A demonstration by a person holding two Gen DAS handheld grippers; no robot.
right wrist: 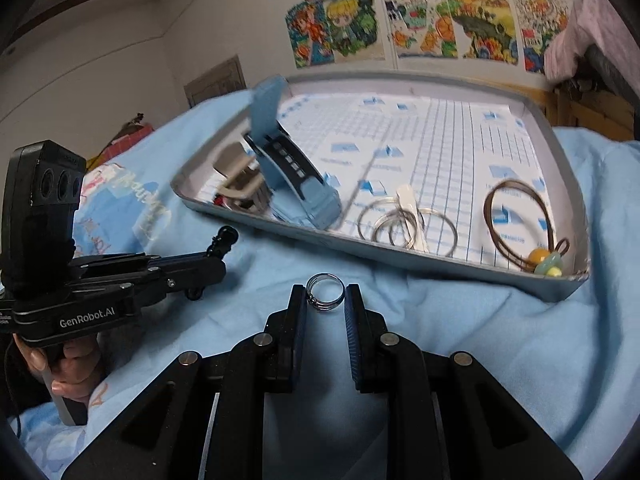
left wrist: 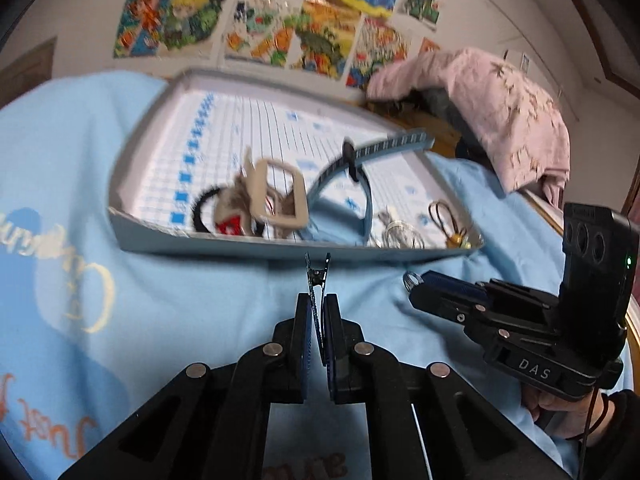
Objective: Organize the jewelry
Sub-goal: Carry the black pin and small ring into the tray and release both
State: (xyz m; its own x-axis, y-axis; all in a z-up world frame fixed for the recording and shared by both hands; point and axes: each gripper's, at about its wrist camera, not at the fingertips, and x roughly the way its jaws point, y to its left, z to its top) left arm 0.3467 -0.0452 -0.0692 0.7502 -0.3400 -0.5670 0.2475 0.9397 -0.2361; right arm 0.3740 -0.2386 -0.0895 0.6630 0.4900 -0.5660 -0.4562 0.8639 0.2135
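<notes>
My left gripper (left wrist: 317,304) is shut on a thin dark hair clip (left wrist: 317,276) that sticks out past the fingertips, just short of the grey tray (left wrist: 208,246). My right gripper (right wrist: 325,300) is shut on a small silver ring (right wrist: 325,291), held above the blue cloth near the tray's (right wrist: 440,260) front wall. In the tray lie a blue watch strap (left wrist: 360,152), a beige square clip (left wrist: 276,196), a furry black hair tie (left wrist: 224,212), silver hoops (right wrist: 404,224) and a brown cord with beads (right wrist: 520,220). The right gripper also shows in the left wrist view (left wrist: 416,284).
A light blue printed cloth (left wrist: 200,320) covers the surface. A pink garment (left wrist: 500,112) lies over furniture behind the tray at the right. Colourful pictures (left wrist: 280,28) hang on the wall behind. The left gripper (right wrist: 224,240) also appears in the right wrist view.
</notes>
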